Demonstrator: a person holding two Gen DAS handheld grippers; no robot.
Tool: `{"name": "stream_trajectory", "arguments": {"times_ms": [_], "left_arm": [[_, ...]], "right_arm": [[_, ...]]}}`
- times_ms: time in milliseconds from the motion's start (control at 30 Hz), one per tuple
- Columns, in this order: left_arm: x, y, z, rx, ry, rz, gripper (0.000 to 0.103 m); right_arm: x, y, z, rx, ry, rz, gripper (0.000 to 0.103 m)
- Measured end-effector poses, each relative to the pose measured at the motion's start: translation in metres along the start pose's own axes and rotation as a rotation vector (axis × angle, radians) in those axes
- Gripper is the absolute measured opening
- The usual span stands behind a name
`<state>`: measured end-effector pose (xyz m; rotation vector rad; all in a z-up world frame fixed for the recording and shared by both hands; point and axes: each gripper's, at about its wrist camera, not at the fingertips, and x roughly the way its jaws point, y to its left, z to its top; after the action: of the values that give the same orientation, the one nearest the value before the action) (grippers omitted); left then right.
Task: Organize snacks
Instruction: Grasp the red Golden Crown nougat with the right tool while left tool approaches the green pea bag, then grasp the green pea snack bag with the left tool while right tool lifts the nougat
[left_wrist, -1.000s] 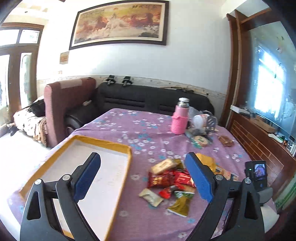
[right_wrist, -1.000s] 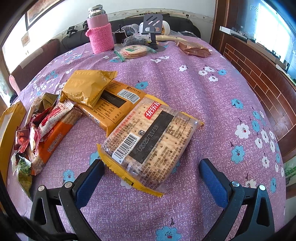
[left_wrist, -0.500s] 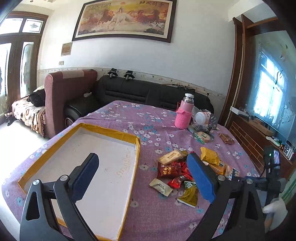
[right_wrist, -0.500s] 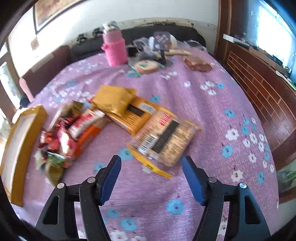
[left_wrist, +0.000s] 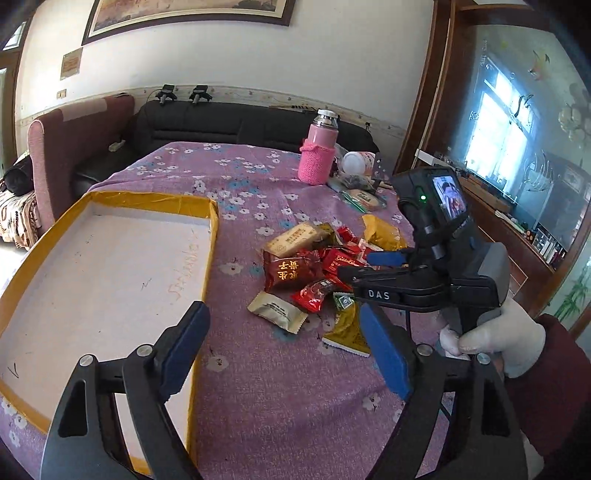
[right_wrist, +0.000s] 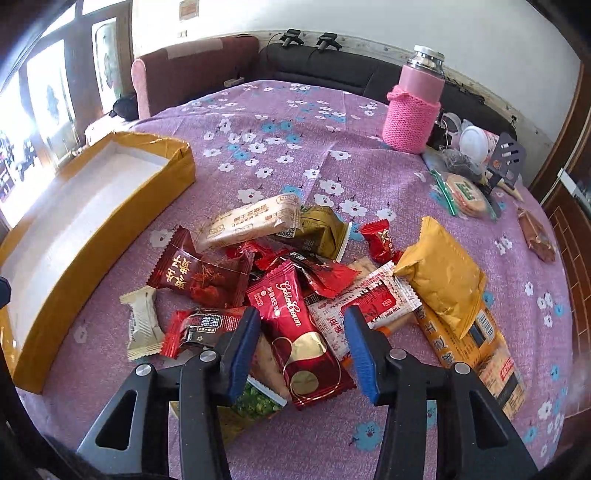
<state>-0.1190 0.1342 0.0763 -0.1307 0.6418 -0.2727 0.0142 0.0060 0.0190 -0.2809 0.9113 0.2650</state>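
A pile of snack packets (left_wrist: 314, 266) lies on the purple flowered cloth, right of a shallow yellow-rimmed box (left_wrist: 155, 199) with a white floor. My right gripper (right_wrist: 301, 350) is open, its blue pads either side of a red Golden Crown packet (right_wrist: 295, 332) at the near edge of the pile, not closed on it. It also shows from the side in the left wrist view (left_wrist: 373, 269), over the pile. My left gripper (left_wrist: 284, 354) is open and empty, above the cloth between the box and the pile.
A pink knitted-sleeve bottle (right_wrist: 413, 103) stands at the back of the table. A yellow bag (right_wrist: 439, 280) rests on an orange cracker box (right_wrist: 476, 350) right of the pile. A round cracker pack (right_wrist: 465, 192) and small clutter lie at the back right. Sofas stand behind the table.
My right gripper swung left from the cracker packs to the snack pile and now straddles the red packet. My left gripper dropped lower and nearer the box's right edge.
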Motion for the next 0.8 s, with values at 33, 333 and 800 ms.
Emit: {"name": "stream_trajectory", "arguments": {"times_ms": [33, 333, 800], "left_arm": [[0.002, 0.0, 0.0, -0.002, 0.008, -0.012, 0.084], [0.015, -0.021, -0.005, 0.057, 0.073, -0.077, 0.084], [0.1, -0.088, -0.011, 0.3, 0.295, -0.146, 0.082]], "right_arm": [[0.002, 0.003, 0.0, -0.011, 0.006, -0.007, 0.049], [-0.012, -0.008, -0.012, 0.042, -0.022, 0.022, 0.016], [-0.055, -0.077, -0.067, 0.342, -0.039, 0.257, 0.011]]}}
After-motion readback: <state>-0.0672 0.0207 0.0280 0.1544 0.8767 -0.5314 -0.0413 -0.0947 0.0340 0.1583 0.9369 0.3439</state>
